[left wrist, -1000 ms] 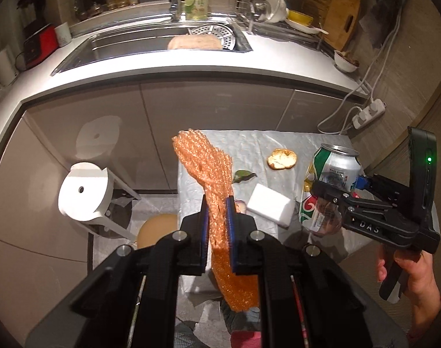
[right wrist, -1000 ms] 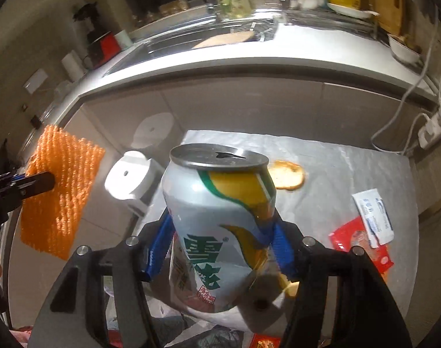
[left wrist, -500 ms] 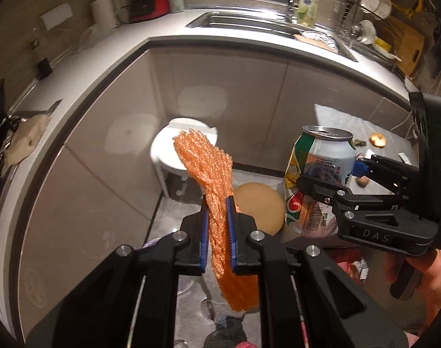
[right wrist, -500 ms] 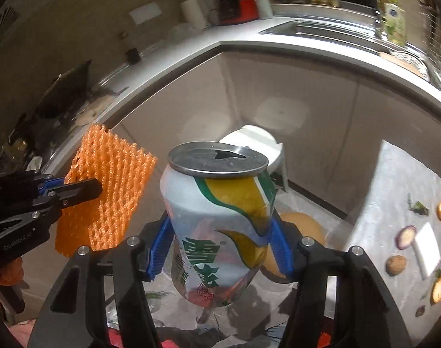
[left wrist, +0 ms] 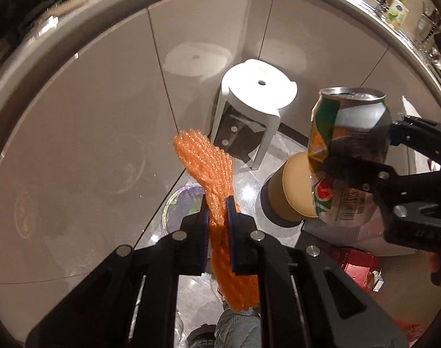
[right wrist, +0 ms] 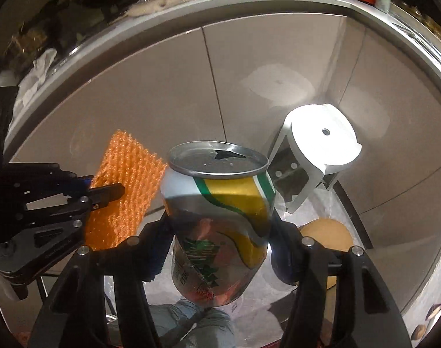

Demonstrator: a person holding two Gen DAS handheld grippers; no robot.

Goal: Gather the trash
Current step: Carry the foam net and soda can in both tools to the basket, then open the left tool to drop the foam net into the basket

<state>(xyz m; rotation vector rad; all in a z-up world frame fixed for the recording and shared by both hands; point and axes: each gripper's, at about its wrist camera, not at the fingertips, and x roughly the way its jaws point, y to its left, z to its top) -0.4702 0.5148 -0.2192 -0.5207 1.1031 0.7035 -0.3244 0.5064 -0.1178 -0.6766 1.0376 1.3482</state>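
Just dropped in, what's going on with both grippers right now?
Both are loaded with trash. The left gripper is shut on an orange foam net, and the right gripper is clamped on an opened drink can. They are held side by side above the floor in front of the cabinets, near a white stool. Nothing has been dropped yet.

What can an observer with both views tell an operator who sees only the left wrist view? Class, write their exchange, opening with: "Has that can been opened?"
Observer: Yes. The right wrist view looks onto the lid of the can, and its drinking hole is punched open.
Operator: The orange foam net looks like a narrow strip to me. Is it?
Observer: No. Seen from the side, the orange foam net is a broad flat sheet, with the left gripper shut across it.
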